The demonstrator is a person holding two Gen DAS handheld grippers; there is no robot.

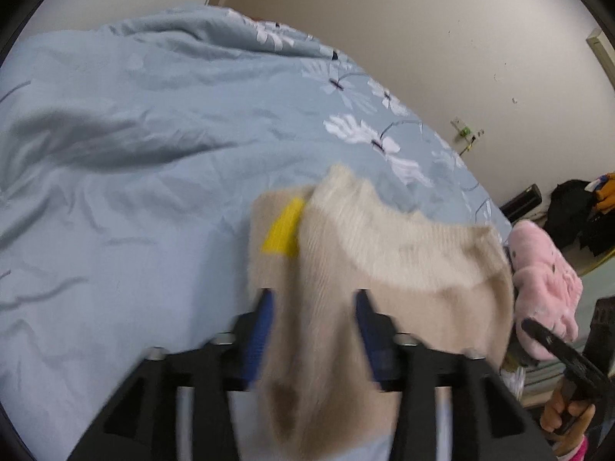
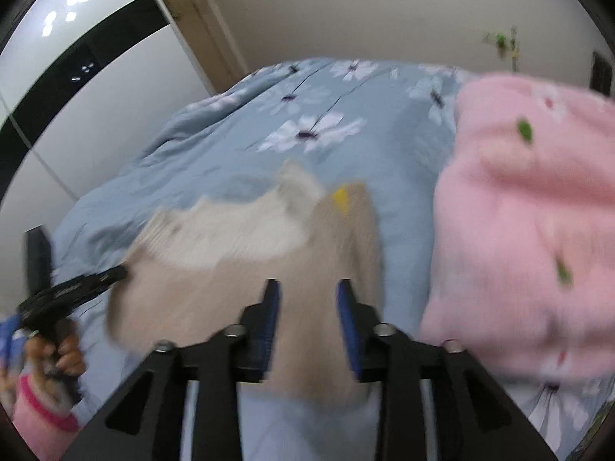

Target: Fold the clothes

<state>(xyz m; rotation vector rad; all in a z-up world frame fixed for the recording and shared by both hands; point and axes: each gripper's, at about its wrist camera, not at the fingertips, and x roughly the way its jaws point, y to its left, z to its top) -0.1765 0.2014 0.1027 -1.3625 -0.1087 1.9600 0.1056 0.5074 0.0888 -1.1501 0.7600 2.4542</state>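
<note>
Beige sweater (image 1: 369,269) lower centre, blurred | left gripper (image 1: 313,299) and right gripper (image 2: 307,288) each clamp an edge, lifting it over bed (image 1: 134,192) | likely spreading for folding | pink garment (image 2: 519,230) right

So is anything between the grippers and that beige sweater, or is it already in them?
Nothing is in the way: the beige sweater already runs between the fingers of the left gripper and the right gripper. The pink garment lies beside it.
</note>
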